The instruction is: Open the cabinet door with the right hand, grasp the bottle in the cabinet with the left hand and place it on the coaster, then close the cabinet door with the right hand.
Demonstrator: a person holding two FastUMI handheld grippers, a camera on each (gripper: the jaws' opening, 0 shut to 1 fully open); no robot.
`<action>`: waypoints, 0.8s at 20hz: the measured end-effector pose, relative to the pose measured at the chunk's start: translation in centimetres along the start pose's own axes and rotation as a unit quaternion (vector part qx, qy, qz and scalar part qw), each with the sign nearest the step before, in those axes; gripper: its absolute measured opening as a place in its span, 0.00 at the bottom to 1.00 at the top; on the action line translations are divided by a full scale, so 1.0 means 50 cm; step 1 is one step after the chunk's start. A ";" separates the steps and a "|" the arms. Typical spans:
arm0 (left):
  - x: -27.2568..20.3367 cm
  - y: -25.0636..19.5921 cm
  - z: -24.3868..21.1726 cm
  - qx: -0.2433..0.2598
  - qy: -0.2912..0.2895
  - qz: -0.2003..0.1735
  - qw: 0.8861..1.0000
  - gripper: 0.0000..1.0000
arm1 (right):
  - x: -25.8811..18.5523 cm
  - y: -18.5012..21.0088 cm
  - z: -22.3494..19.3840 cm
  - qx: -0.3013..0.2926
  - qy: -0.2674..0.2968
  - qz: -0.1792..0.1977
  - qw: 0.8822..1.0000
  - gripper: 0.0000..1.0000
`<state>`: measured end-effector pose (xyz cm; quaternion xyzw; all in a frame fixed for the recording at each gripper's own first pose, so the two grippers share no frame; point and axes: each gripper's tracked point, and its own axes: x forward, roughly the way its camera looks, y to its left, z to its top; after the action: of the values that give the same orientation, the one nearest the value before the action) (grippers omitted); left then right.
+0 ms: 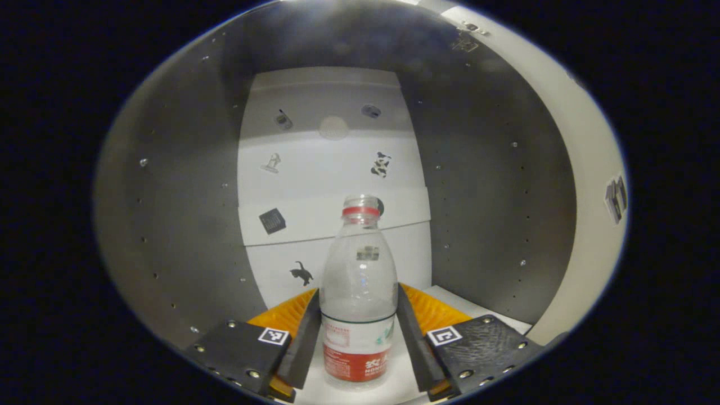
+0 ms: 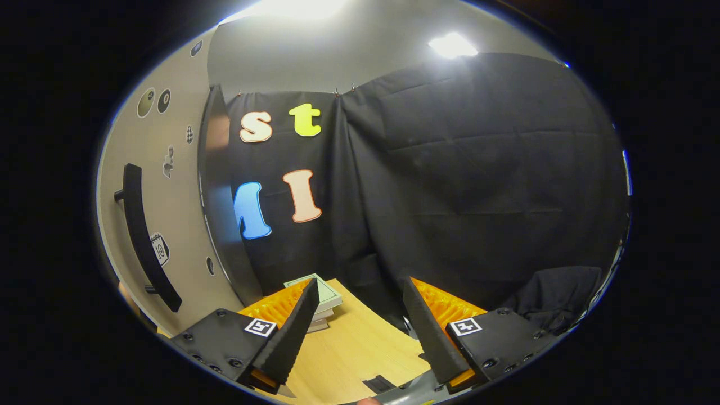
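Observation:
A clear plastic bottle (image 1: 359,292) with a red neck ring and a red label stands upright on the white floor of the cabinet (image 1: 484,185), between its grey side walls. My left gripper (image 1: 359,289) reaches into the cabinet, and both of its fingers lie against the bottle's sides just above the label. In the right gripper view, the open cabinet door (image 2: 169,225) with its long black handle (image 2: 143,236) stands at the left. My right gripper (image 2: 360,284) is open to the right of the door, apart from the handle, with nothing between its fingers.
The cabinet's white back wall (image 1: 332,169) carries several small stickers. Below the right gripper lies a wooden table (image 2: 349,349) with a stack of books (image 2: 323,301) near the door's edge and a small dark object (image 2: 378,384) at the front.

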<state>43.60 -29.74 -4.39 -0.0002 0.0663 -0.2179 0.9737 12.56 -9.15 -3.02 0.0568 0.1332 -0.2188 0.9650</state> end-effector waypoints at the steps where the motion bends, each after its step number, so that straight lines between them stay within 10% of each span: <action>1: -0.009 0.005 0.008 0.006 -0.006 0.004 1.000 0.72 | -0.001 0.002 0.000 -0.005 -0.004 -0.002 1.000 0.92; 16: -0.245 0.052 0.085 -0.053 -0.061 0.021 0.997 0.70 | -0.003 0.046 -0.001 -0.010 -0.001 0.063 0.998 0.92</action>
<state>34.26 -22.28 1.34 -0.0640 0.0186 -0.1931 0.9789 13.43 -7.05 -2.89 0.0554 0.1306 -0.1561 0.9775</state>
